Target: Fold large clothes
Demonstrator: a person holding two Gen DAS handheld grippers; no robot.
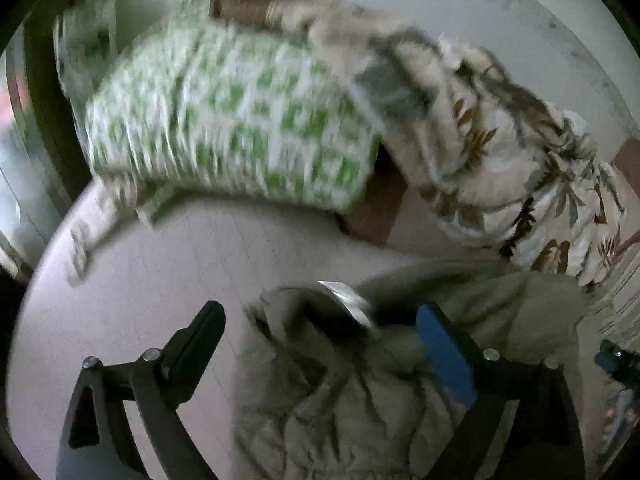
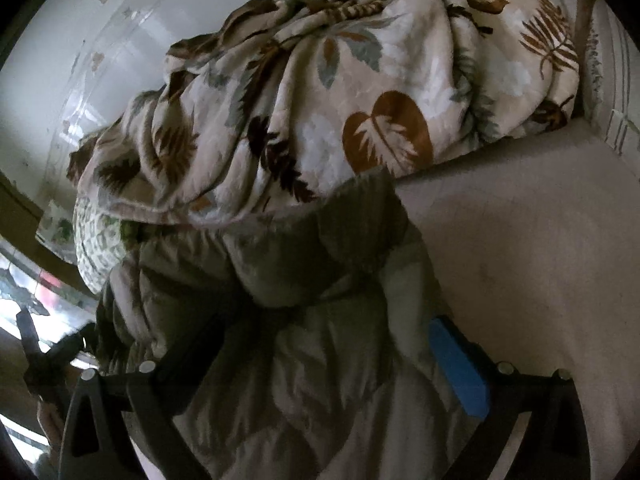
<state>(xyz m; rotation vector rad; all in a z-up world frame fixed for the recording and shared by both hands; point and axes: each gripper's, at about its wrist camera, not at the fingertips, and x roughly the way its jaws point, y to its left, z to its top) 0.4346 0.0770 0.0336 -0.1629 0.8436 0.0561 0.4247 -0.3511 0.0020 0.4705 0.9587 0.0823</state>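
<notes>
A puffy olive-grey jacket lies bunched on the pale bed sheet. My left gripper hovers over its edge, open, with the black finger over bare sheet and the blue-padded finger over the fabric. A shiny silvery patch shows on the jacket between them. In the right wrist view the jacket fills the space under my right gripper, which is open. Its blue pad stands at the jacket's right edge, and nothing is pinched.
A leaf-print quilt is heaped just beyond the jacket, and a green-and-white pillow lies left of the quilt. Bare sheet stretches right of the jacket. A white wall stands behind. The left gripper shows at the right view's left edge.
</notes>
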